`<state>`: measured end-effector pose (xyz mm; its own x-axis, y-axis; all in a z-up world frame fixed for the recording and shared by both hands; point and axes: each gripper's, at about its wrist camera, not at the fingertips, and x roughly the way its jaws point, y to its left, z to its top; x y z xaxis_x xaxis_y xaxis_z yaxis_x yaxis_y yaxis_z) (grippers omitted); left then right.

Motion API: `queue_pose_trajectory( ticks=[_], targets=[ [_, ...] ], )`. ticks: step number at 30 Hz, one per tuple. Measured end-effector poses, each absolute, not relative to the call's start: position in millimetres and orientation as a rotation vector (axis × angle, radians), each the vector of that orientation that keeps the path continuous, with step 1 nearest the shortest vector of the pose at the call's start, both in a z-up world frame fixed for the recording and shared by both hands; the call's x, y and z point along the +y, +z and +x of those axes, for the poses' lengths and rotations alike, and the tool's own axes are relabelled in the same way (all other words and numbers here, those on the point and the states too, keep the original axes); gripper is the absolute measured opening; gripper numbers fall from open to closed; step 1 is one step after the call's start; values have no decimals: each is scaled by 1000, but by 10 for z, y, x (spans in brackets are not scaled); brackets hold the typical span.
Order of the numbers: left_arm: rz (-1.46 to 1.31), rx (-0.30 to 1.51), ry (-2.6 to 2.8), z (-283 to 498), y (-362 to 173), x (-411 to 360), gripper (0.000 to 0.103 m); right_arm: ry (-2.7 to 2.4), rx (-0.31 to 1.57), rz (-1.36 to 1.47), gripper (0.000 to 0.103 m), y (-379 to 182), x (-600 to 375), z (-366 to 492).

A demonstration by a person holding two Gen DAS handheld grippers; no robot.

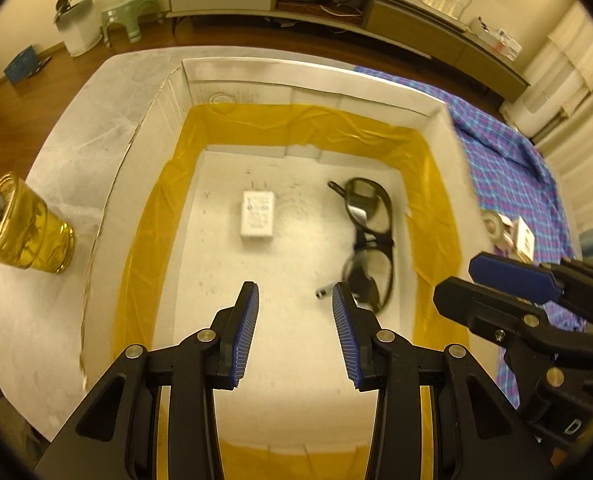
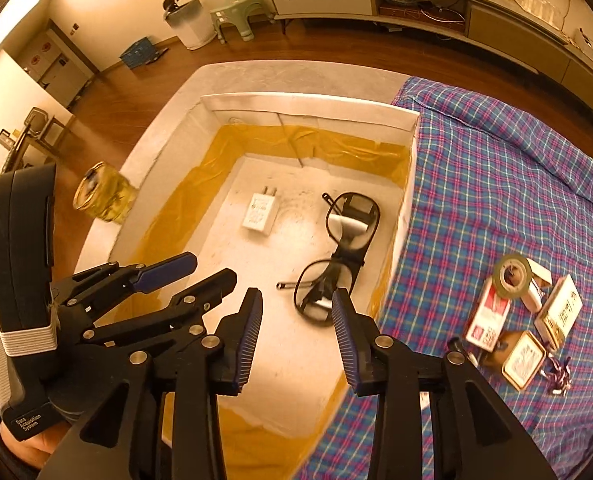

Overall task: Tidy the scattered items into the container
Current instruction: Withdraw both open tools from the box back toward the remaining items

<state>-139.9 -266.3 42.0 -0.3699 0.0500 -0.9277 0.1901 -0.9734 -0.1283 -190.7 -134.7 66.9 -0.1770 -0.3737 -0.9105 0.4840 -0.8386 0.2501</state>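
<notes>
A white foam box (image 1: 168, 92) (image 2: 296, 102) with yellow tape on its walls stands on the table. Inside lie a white charger plug (image 1: 257, 216) (image 2: 261, 212) and black glasses (image 1: 370, 236) (image 2: 336, 256). My left gripper (image 1: 295, 296) (image 2: 196, 270) is open and empty above the box floor. My right gripper (image 2: 297, 300) (image 1: 468, 276) is open and empty over the box's near right side. On the plaid cloth (image 2: 496, 184) lie a tape roll (image 2: 512, 278), a red-white pack (image 2: 492, 316), small boxes (image 2: 558, 312) and a tin (image 2: 522, 358).
A gold glass jar (image 1: 20, 228) (image 2: 104, 196) stands on the table left of the box. The plaid cloth (image 1: 508, 152) covers the right of the table. A long sideboard, a green stool and a white bin stand across the wooden floor.
</notes>
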Motion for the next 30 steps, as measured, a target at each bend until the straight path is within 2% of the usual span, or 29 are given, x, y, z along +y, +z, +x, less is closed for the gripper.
queue_pose_trajectory(
  ticks=[8, 22, 30],
  targets=[
    [1666, 284, -2575, -1018, 664, -2436, 41, -2038, 146, 1433, 46, 872, -1132, -1515],
    [1520, 161, -2683, -373, 889, -2167, 41, -2026, 193, 1176, 47, 1168, -803, -920],
    [1386, 163, -2750, -53, 1026, -2009, 41, -2037, 199, 1033, 47, 1272, -562, -622]
  ],
)
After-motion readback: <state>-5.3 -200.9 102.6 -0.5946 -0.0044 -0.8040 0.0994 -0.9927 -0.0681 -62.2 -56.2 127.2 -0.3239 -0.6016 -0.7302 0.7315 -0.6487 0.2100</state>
